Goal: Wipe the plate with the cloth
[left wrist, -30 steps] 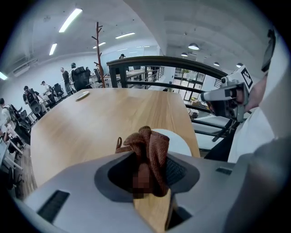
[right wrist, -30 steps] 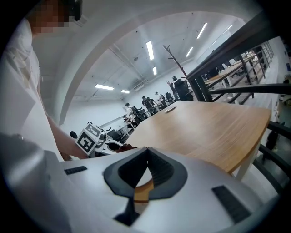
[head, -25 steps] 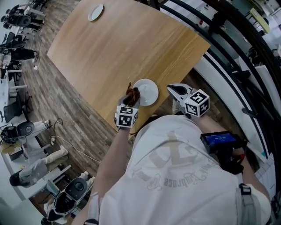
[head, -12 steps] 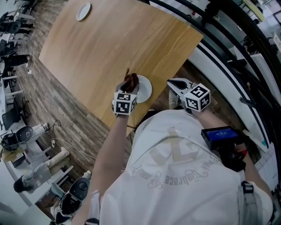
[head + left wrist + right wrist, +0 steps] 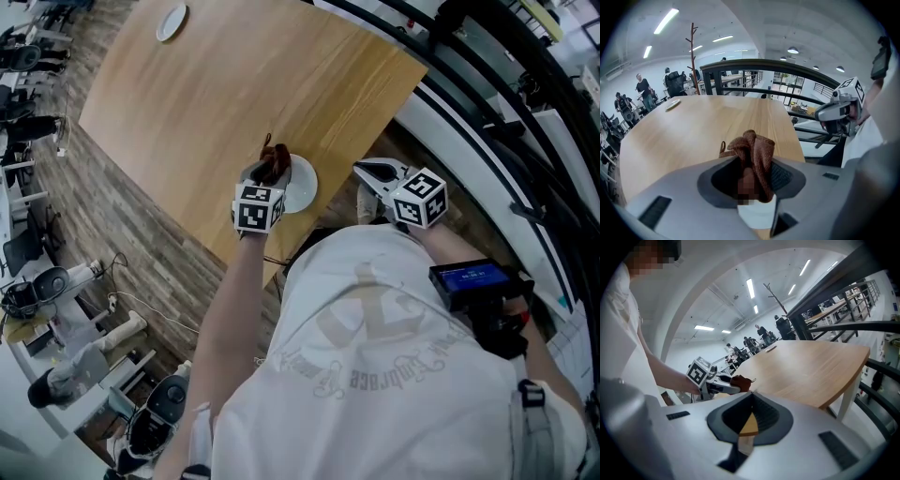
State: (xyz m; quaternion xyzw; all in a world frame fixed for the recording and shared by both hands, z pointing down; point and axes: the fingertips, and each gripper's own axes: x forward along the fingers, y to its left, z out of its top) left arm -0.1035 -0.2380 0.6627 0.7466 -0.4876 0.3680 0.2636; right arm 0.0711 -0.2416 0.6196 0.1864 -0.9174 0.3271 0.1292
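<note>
Wooden table [image 5: 234, 84] bears white plate [image 5: 300, 193]; left gripper [image 5: 271, 171] clamps brown cloth [image 5: 752, 150] over it, right gripper [image 5: 362, 170] closed.

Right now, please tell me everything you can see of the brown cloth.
The brown cloth is soft woven-looking fabric, bunched into upright folds, with a small loop at one side. The left gripper is shut on it, over the white plate near the table edge; contact with the plate is unclear.

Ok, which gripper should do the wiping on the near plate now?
Left. The left gripper is shut on the brown cloth and sits right over the white plate at the table edge. The right gripper is shut on nothing and is off the table's edge.
</note>
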